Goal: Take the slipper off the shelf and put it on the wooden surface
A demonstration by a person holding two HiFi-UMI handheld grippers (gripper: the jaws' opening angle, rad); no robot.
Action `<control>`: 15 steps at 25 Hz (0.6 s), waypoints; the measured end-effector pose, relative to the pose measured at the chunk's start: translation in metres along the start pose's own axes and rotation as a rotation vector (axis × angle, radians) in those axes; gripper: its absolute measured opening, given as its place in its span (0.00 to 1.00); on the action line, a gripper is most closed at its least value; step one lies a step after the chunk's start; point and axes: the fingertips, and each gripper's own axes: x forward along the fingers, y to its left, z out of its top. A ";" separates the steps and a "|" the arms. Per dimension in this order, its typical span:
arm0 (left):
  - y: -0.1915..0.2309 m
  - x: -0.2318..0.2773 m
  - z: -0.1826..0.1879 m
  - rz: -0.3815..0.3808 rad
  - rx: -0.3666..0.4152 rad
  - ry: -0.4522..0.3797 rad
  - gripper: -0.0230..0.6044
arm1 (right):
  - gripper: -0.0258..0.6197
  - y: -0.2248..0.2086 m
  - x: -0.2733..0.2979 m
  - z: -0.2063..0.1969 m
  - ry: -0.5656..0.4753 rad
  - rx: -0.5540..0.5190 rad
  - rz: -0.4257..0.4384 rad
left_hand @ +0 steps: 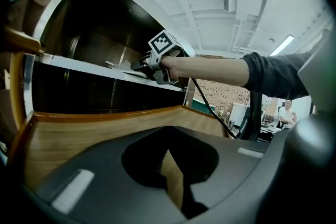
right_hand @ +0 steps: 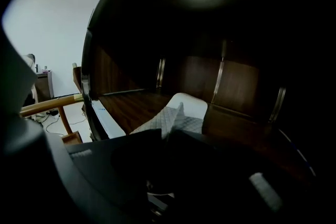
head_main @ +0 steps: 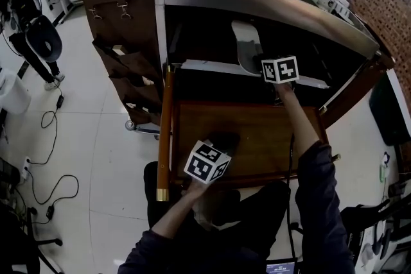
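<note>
As a hand-held gripper (right_hand: 165, 132) pinches it, slipper (right_hand: 185, 112) lies on shelf (right_hand: 130, 105).

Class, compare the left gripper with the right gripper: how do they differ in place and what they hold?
The left gripper is over the wooden surface; the right gripper reaches into the shelf. The left gripper's jaws hold nothing; the right gripper's pinch the slipper. Both carry marker cubes.

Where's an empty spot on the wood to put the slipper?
The wooden surface is bare between the shelf rail and the left gripper. Its right side lies under the person's arm. The shelf is crowded where the right gripper meets the slipper.
</note>
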 end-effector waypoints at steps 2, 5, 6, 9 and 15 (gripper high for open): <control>0.000 0.000 0.000 -0.004 0.001 -0.001 0.06 | 0.11 0.003 0.000 0.000 0.011 -0.011 0.015; 0.001 0.001 -0.001 -0.006 -0.003 0.003 0.06 | 0.06 0.008 -0.005 0.000 0.023 -0.075 -0.014; 0.001 0.001 -0.002 -0.006 -0.003 0.004 0.06 | 0.05 0.011 -0.009 0.000 0.023 -0.088 -0.020; 0.002 0.000 -0.002 -0.004 -0.003 0.006 0.06 | 0.05 0.022 -0.031 -0.002 0.004 -0.087 -0.002; 0.003 -0.001 0.000 0.009 0.019 -0.008 0.06 | 0.05 0.060 -0.114 -0.034 -0.092 -0.023 0.078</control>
